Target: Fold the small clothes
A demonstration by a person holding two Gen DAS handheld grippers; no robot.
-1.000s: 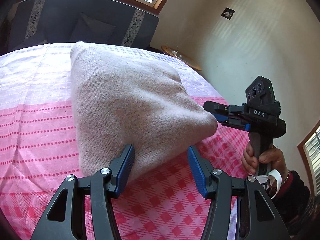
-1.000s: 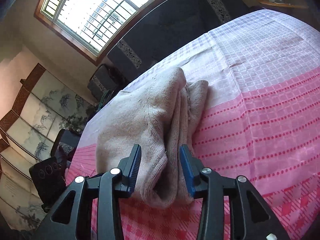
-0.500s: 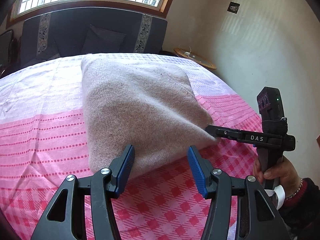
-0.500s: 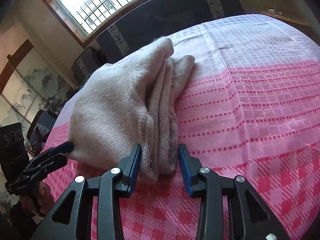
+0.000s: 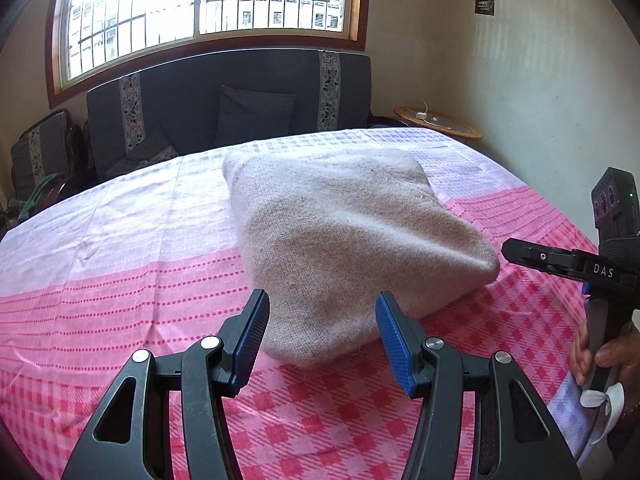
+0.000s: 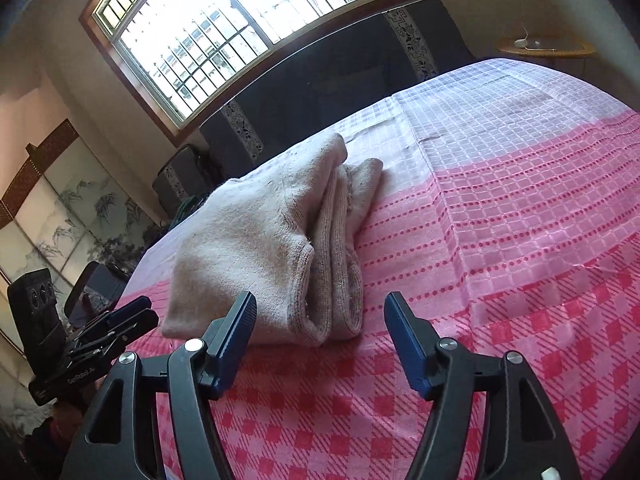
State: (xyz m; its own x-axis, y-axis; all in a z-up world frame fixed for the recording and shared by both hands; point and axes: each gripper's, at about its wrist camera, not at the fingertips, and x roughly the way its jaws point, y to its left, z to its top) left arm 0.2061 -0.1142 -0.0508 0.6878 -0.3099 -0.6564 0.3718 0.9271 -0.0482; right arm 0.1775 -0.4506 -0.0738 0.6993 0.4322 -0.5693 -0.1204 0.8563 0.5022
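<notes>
Folded beige sweater (image 5: 352,240) lies on the pink checked cloth, both hand-held grippers let go of it.

The sweater sits in the middle of both frames as a thick folded bundle on the surface (image 6: 520,240), its stacked ribbed edges facing the right wrist view; judged from its compact shape, the fold looks about done. The left hand-held gripper (image 5: 320,336) stands spread with the sweater's near corner in the gap, its pads not visibly pressing. The right hand-held gripper (image 6: 320,340) has just been opening and now stands spread, the ribbed edges just beyond its tips, likely a release to leave the bundle lying. Hidden: the inner layers and underside of the sweater, so the neatness of the folds cannot be told. Of the person, only a hand (image 5: 604,356) at the lower right edge shows.
</notes>
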